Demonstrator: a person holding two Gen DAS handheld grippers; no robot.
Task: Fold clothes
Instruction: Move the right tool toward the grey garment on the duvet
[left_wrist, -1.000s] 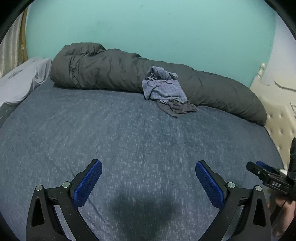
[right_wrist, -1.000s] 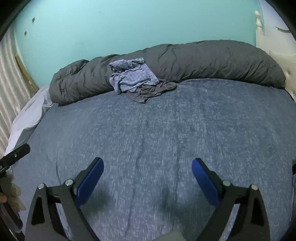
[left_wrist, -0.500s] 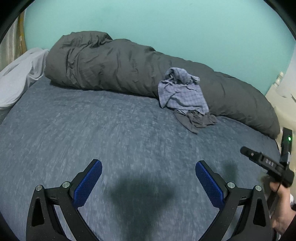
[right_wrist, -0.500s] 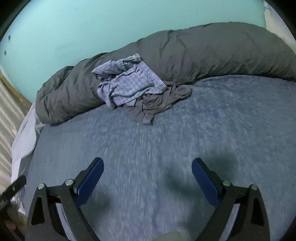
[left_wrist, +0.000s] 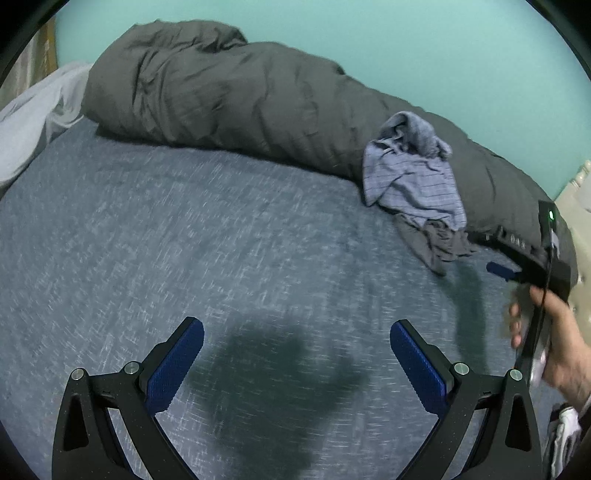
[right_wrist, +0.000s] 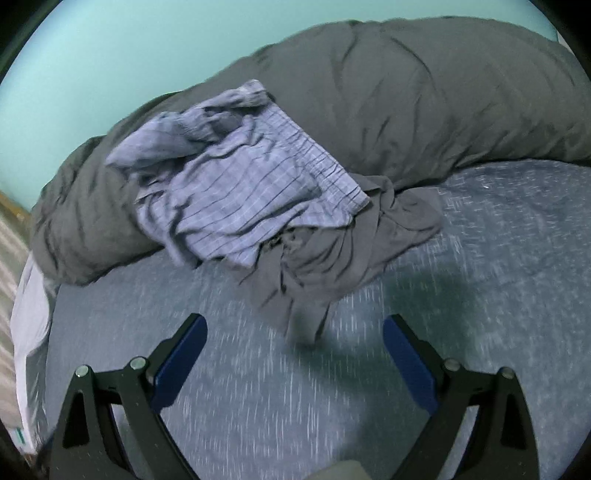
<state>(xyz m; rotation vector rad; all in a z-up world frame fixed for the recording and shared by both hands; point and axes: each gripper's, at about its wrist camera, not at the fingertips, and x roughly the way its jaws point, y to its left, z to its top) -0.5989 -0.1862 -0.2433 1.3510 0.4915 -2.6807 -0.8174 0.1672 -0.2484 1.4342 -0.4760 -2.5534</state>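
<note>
While jaws gape, right hand-held gripper (right_wrist: 293, 354), clothes (right_wrist: 258, 195) seemingly just ahead.

A mottled blue-and-white bedsheet (right_wrist: 498, 229) carries a dark grey duvet (right_wrist: 424, 96), a pale blue checked garment (right_wrist: 236, 184) over a plain grey one (right_wrist: 332, 258), against a teal wall (left_wrist: 406, 44), with blue-padded black grippers (right_wrist: 291, 354) and what looks like whitish cloth (left_wrist: 29, 122).
</note>
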